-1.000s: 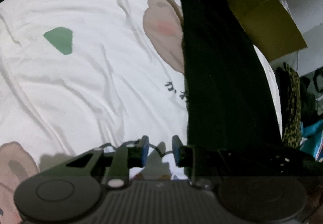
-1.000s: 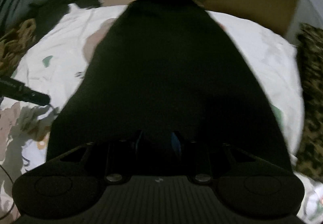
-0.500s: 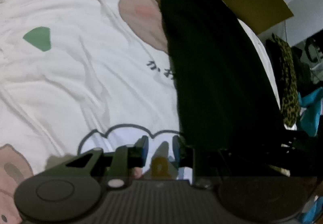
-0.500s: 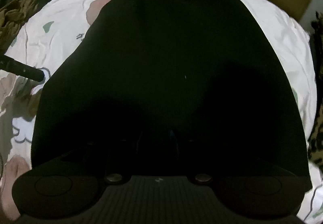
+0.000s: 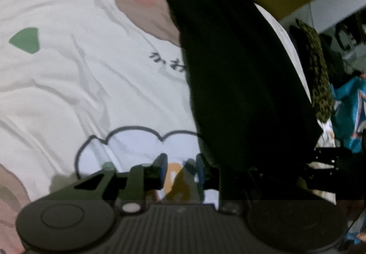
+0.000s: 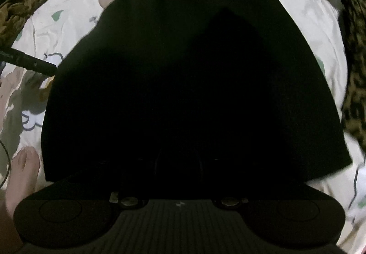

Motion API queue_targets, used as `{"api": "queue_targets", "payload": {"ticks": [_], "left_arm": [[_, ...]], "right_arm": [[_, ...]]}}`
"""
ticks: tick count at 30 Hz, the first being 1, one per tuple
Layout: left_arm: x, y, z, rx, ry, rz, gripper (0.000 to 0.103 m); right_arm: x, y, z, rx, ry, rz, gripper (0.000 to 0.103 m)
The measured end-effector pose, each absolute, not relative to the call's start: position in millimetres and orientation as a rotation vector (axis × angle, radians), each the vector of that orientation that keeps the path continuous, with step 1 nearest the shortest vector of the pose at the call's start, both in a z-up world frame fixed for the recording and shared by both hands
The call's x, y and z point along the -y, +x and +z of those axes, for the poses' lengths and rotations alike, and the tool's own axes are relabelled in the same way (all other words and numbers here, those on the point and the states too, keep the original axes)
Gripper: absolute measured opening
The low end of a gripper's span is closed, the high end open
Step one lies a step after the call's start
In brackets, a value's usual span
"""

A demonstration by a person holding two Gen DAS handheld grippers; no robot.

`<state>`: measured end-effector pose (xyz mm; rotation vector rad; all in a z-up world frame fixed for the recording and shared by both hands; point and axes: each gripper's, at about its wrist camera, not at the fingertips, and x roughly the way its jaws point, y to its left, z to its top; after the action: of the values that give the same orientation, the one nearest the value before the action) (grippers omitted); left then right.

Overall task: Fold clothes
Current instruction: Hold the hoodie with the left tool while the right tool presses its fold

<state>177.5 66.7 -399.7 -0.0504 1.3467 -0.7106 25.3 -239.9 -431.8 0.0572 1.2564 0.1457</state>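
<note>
We're mid-setup on the fold, both tools near the garment's close hem. The black garment (image 6: 183, 71) lies long and flat down the bed, tapering toward the far end; matte, dense, almost no visible creases. Under it is a white printed sheet (image 5: 68, 82), soft and wrinkled, with cartoon shapes. Left gripper (image 5: 180, 168) sits just beside the garment's left edge, jaws partly apart, only sheet showing between the blue pads. Right gripper (image 6: 178, 167) is over the hem, lost in the dark; we can't tell its opening or any hold. Next move, we judge: pinch both near corners before lifting.
</note>
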Motion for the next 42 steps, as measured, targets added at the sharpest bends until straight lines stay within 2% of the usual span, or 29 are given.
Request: {"api": "queue_targets", "payload": {"ticks": [6, 18, 22, 29, 32, 35, 39, 42], "left_arm": [[-53, 169, -398, -1.327, 0.003, -0.745, 0.029], [-31, 174, -380, -1.27, -0.034, -0.774, 0.029], [-18, 176, -372, -1.245, -0.035, -0.807, 0.029], [-7, 176, -361, -1.234, -0.068, -0.831, 0.031], [-4, 175, -357, -1.229, -0.09, -0.846, 0.031], [-1, 175, -354, -1.22, -0.106, -0.853, 0.047], [2, 173, -354, -1.215, -0.104, -0.863, 0.048], [1, 173, -354, -1.222, -0.11, -0.861, 0.048]], "right_arm": [[245, 20, -422, -1.264, 0.092, 0.129, 0.033], [217, 44, -377, -1.121, 0.082, 0.301, 0.036], [195, 53, -373, -1.096, 0.083, 0.385, 0.042], [179, 60, -366, -1.084, 0.122, 0.441, 0.045], [167, 63, -369, -1.087, 0.132, 0.456, 0.051], [158, 64, -374, -1.088, 0.108, 0.451, 0.051], [151, 68, -389, -1.12, 0.051, 0.382, 0.049], [147, 69, -396, -1.146, 0.06, 0.402, 0.038]]}}
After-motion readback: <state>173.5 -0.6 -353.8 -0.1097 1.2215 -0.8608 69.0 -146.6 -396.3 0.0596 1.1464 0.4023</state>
